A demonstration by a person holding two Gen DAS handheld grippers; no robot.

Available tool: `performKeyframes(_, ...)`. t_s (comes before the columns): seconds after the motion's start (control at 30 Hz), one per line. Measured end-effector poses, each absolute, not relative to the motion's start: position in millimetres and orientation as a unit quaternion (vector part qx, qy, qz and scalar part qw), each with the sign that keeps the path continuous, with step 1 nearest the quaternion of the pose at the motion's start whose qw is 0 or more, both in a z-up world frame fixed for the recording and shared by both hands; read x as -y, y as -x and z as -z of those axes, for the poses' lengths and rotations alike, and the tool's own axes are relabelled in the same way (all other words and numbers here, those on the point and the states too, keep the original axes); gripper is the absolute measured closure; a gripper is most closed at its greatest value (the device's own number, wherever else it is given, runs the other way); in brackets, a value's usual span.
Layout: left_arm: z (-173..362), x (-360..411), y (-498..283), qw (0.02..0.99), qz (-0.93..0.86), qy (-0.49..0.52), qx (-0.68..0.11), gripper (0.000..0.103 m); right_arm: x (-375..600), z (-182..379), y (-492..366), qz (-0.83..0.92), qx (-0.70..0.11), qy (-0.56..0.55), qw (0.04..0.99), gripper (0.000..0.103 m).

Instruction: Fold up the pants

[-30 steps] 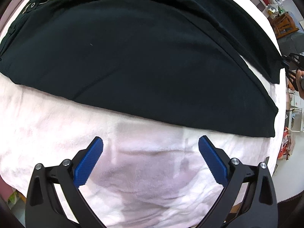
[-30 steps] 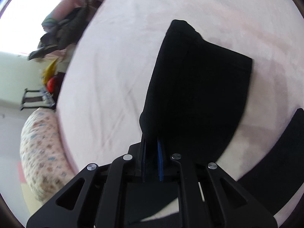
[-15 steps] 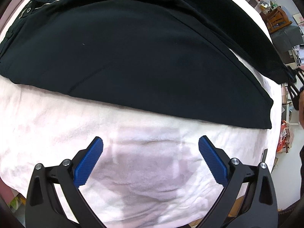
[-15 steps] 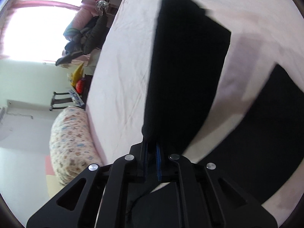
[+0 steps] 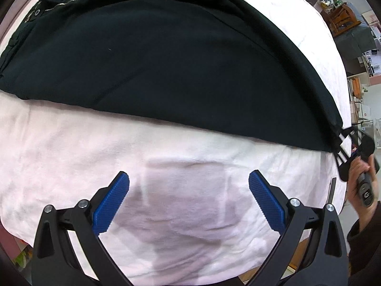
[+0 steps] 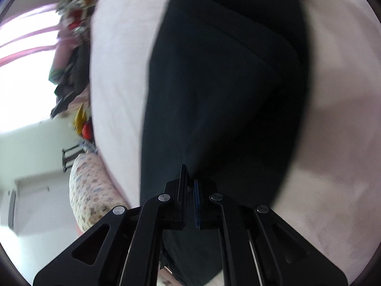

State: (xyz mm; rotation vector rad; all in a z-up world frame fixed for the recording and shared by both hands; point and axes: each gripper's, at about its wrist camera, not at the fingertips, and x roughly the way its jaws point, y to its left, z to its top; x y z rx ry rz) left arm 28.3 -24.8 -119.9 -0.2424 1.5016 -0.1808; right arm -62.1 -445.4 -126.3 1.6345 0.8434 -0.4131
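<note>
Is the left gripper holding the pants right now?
No, the left gripper hangs open over the pink blanket, short of the black pants.

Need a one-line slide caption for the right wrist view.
Right hand-held gripper shut on black pants leg, above the pink blanket.

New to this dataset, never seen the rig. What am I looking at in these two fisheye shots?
No robot: a person holds a two-finger gripper in each hand, each with a camera looking along its fingers. The left view shows the left gripper open and empty above a pale pink blanket, with black pants laid across it. At that view's right edge, the right gripper pinches the pants' leg end. The right view shows that gripper close up, shut on the black fabric.
</note>
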Motion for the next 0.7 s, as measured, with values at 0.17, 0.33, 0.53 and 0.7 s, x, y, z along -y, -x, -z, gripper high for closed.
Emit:
performKeyframes(0.17, 121, 12, -29, 0.718, 0.071, 0.120, -0.682, 0.003, 451, 133, 59, 0.221, -0.375, -0.683, 0.586, 0.098)
performKeyframes(0.33, 118, -9, -31, 0.726, 0.065, 0.130, -0.672, 0.003, 462, 120, 51, 0.239, -0.390, -0.643, 0.614, 0.098)
performKeyframes(0.53, 117, -42, -41, 0.730, 0.045, 0.158, -0.663, 0.002, 454, 97, 75, 0.289, -0.416, -0.646, 0.571, 0.073)
performKeyframes(0.7, 122, -67, -47, 0.732, 0.039, 0.184, -0.655, 0.002, 394, 55, 33, 0.207, -0.437, -0.617, 0.621, 0.072)
